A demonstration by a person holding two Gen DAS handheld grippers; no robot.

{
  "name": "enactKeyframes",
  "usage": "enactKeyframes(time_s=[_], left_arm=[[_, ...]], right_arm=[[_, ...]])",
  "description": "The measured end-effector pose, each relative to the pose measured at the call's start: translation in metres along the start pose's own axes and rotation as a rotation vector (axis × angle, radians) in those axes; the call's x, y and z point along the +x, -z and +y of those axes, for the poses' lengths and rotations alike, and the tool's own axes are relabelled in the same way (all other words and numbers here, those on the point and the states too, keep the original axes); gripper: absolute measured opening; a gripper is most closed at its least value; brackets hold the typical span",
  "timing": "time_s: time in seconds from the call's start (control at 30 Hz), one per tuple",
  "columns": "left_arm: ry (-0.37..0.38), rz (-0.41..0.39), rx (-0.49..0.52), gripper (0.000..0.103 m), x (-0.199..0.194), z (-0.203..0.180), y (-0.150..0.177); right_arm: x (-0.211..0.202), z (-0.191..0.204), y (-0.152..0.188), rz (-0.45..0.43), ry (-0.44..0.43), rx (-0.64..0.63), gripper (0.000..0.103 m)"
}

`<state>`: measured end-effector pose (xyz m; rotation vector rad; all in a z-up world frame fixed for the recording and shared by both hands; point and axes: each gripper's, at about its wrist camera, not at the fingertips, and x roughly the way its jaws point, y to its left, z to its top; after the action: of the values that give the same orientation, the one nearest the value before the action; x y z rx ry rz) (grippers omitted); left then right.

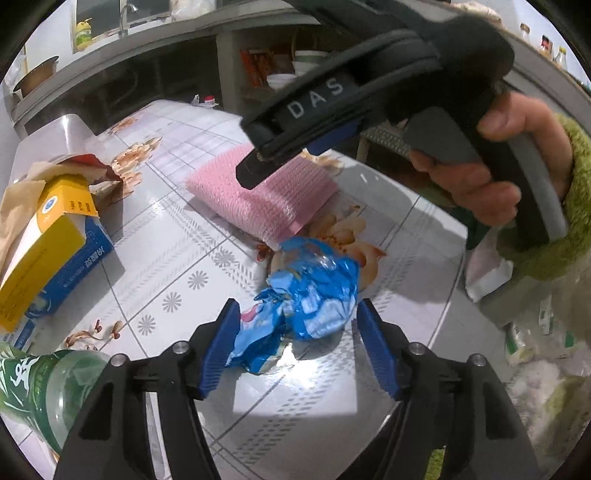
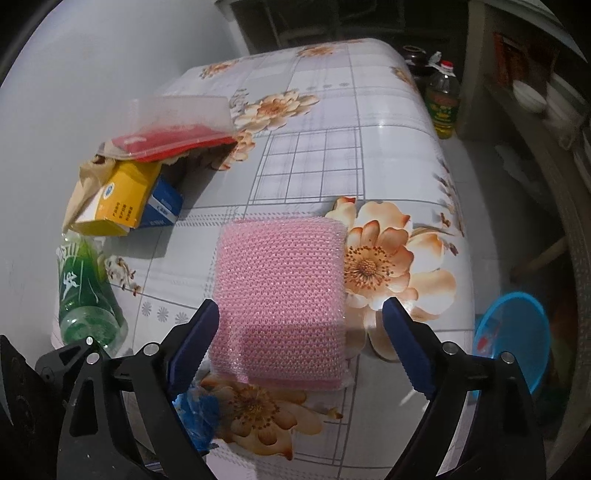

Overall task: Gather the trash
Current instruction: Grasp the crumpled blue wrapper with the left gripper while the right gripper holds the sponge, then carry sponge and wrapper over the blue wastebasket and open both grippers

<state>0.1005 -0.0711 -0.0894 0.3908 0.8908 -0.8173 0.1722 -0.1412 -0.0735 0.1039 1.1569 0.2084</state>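
Left jaws apart astride blue wrapper (image 1: 306, 295), right jaws apart (pink sponge (image 2: 280, 302) between)

A home kitchen is showing here. A faucet (image 1: 127, 14) is rising over a grey counter (image 1: 155, 44) with a pot (image 1: 35, 75) sitting on it, and bowls (image 1: 295, 68) are stacking in the open shelf below. A floral oilcloth is covering the table (image 2: 314, 155), and a cooking oil bottle (image 2: 442, 99) and blue plastic basin (image 2: 511, 332) are standing on the floor beside it.
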Motion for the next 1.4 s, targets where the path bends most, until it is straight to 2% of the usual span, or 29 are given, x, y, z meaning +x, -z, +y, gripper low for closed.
enactKeyframes(time_s=[0.17,0.43,0.53,0.73,0.83,1.13,1.4], left_arm=[[-0.019,0.003,0.026,0.064,-0.001,-0.007,0.004],[-0.038,-0.002,0.046,0.038,-0.001,-0.011,0.006],[-0.035,-0.006,0.045,0.031,-0.002,-0.009,0.007],[-0.027,-0.015,0.032,0.021,-0.003,-0.005,0.008],[-0.026,-0.022,0.023,0.017,-0.005,-0.001,0.009],[-0.024,-0.052,0.0,0.012,-0.013,0.009,0.01],[-0.021,-0.085,-0.006,0.011,-0.019,0.003,0.009]], right_arm=[[0.004,0.009,-0.003,0.013,-0.011,-0.039,0.089],[0.024,0.014,-0.003,0.049,0.011,-0.035,0.089],[0.027,0.02,-0.002,0.052,0.04,-0.061,0.089],[0.03,0.025,0.0,0.053,0.04,-0.081,0.088],[0.029,0.024,0.001,0.046,0.059,-0.079,0.081],[0.02,0.013,0.002,0.027,0.032,-0.013,0.077],[-0.003,-0.009,0.009,-0.03,0.016,0.083,0.076]])
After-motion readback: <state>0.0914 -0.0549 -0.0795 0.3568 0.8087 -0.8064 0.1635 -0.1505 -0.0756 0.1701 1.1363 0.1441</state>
